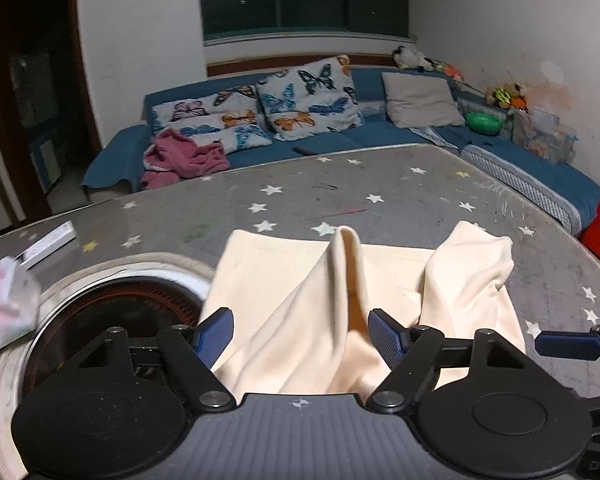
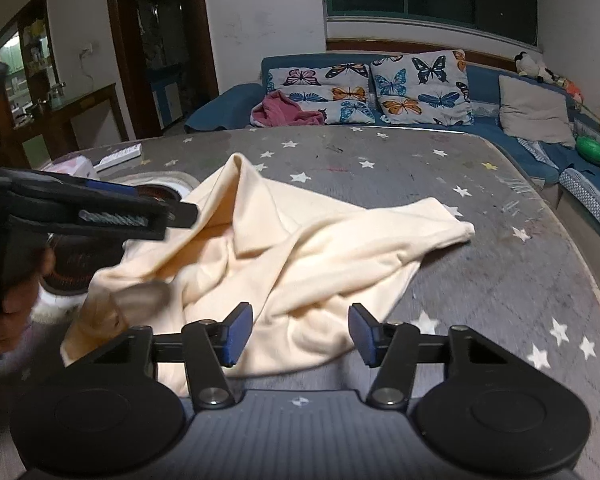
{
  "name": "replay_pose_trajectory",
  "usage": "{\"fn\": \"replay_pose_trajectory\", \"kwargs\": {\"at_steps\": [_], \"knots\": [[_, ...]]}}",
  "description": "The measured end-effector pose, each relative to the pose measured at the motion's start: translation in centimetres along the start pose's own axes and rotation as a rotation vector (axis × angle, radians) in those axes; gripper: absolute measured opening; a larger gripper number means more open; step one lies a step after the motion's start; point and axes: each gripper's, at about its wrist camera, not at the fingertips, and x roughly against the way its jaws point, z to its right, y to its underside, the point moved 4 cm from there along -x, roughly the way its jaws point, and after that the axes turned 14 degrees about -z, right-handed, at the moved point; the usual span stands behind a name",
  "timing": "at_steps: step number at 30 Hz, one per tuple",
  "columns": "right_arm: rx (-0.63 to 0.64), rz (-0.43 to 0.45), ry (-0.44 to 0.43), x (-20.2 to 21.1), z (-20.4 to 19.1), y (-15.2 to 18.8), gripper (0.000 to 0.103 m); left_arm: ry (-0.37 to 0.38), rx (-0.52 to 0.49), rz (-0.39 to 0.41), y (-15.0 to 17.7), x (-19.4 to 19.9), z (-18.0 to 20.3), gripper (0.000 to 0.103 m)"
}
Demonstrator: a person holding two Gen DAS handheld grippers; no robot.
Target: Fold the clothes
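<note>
A cream collared shirt [image 2: 300, 256] lies crumpled on the grey star-patterned table [image 2: 480, 248], its collar raised at the far left and one sleeve stretched to the right. My right gripper [image 2: 300, 334] is open at the shirt's near edge, with cloth under its left finger. My left gripper [image 1: 300, 334] is open low over the shirt [image 1: 300, 320], and a raised fold of the cloth stands between its fingers without being pinched. In the right wrist view the left gripper [image 2: 172, 212] hangs over the shirt's left side, held by a hand [image 2: 12, 308].
A round dark burner [image 1: 112, 312] is set into the table just left of the shirt. A tissue packet [image 1: 4, 304] and a white box [image 1: 48, 244] lie further left. A blue sofa [image 1: 324, 144] with butterfly cushions and a pink garment [image 1: 180, 156] stands behind the table.
</note>
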Motion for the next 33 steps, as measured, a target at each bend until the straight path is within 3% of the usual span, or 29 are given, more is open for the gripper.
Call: {"fn": "replay_pose_trajectory", "kwargs": {"at_steps": [3, 5, 10, 13, 16, 22, 33], "knots": [[-0.007, 0.006, -0.016, -0.5, 0.3, -1.1, 0.047, 0.019, -0.020, -0.025, -0.6, -1.6, 0.3, 0.062], [-0.014, 0.007, -0.036, -1.0, 0.5, -1.9, 0.044, 0.034, -0.028, -0.044, -0.6, -2.4, 0.3, 0.039], [-0.042, -0.005, -0.094, -2.6, 0.5, -3.4, 0.037, 0.054, -0.029, -0.052, -0.3, -3.3, -0.3, 0.010], [-0.054, -0.026, -0.123, -3.8, 0.2, -3.7, 0.031, 0.050, -0.011, -0.026, -0.2, -2.7, -1.0, 0.008], [-0.055, -0.042, -0.142, -4.7, -0.1, -3.6, 0.019, 0.047, 0.018, 0.004, -0.1, -1.7, -2.0, 0.008], [-0.043, -0.020, -0.145, -4.4, -0.3, -3.2, 0.005, 0.017, 0.128, 0.063, 0.7, 1.5, -5.4, 0.007], [-0.013, 0.074, -0.046, -0.3, -0.4, -1.1, 0.002, -0.049, 0.302, 0.127, 6.4, 8.3, -12.3, 0.007]]}}
